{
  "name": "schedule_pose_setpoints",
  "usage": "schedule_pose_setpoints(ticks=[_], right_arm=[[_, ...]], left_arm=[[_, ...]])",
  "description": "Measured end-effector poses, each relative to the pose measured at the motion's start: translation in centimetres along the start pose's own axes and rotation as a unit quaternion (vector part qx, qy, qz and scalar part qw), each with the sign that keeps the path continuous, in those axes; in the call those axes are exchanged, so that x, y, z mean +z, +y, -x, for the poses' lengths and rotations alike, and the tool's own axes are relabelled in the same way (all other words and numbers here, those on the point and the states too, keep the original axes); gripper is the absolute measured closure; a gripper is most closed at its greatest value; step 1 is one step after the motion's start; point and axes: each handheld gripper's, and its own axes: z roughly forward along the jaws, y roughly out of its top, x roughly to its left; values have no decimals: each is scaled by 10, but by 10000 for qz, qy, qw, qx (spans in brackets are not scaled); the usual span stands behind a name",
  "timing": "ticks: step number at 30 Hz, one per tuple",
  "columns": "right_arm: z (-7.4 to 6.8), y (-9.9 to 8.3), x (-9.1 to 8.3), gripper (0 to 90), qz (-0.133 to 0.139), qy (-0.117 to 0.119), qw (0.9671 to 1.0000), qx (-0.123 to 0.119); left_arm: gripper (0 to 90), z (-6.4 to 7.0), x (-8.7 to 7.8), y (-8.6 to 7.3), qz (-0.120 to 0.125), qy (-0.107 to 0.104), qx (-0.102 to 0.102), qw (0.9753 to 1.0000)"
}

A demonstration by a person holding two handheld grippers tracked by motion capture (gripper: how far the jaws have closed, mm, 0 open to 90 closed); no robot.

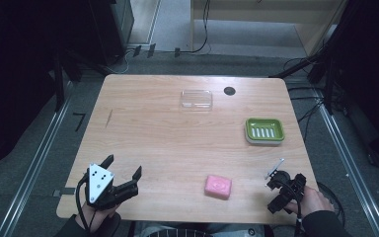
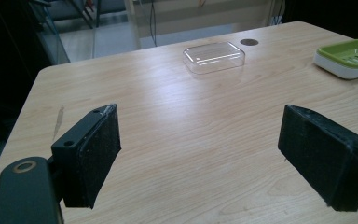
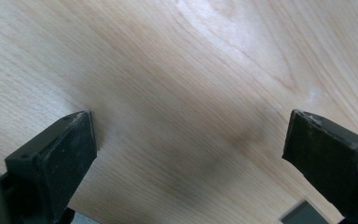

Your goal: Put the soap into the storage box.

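Two grippers spread wide, grasping nothing: left gripper (image 1: pixel 124 166) at near-left table (image 1: pixel 168 133) corner, right gripper (image 1: pixel 279 192) near-right, pink soap bar (image 1: pixel 218 186) lying between.

You have one pink soap bar (image 1: pixel 218 186) at the lower centre of the high view. One green soap dish (image 1: pixel 264 131) sits at right of centre. One clear plastic lid (image 1: pixel 196 99) lies at upper centre. One dark round hole (image 1: pixel 229 91) marks the table just right of the lid. You hold two grippers: the left gripper (image 1: pixel 124 169) at lower left, the right gripper (image 1: pixel 280 186) at lower right. One wooden table (image 1: pixel 148 133).
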Motion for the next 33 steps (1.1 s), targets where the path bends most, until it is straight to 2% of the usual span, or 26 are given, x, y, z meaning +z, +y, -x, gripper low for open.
schedule_pose_setpoints(ticks=[5,7,8,19,22,23,33], right_arm=[[-3,5,-2,19,-10,-2,9997,-246],[-4,6,-3,16,55,-8,9995,-315],[-5,7,-4,14,106,-3,9990,-433],[-12,20,-11,15,229,-55,9974,-685],[-15,24,-14,14,297,-30,9964,-788],[-18,27,-16,15,281,-10,9955,-908],[-30,41,-15,14,326,56,9919,-1225]], left_arm=[[134,1,-2,0,22,9,-21,10000],[133,2,-3,0,20,9,15,10000],[134,2,-3,0,19,17,14,10000],[134,-3,-6,-3,8,92,-69,9999],[133,-4,-6,-3,14,88,-82,9999],[134,-4,-6,-3,7,86,-68,9999],[134,-5,-5,-4,9,100,-95,9999]])
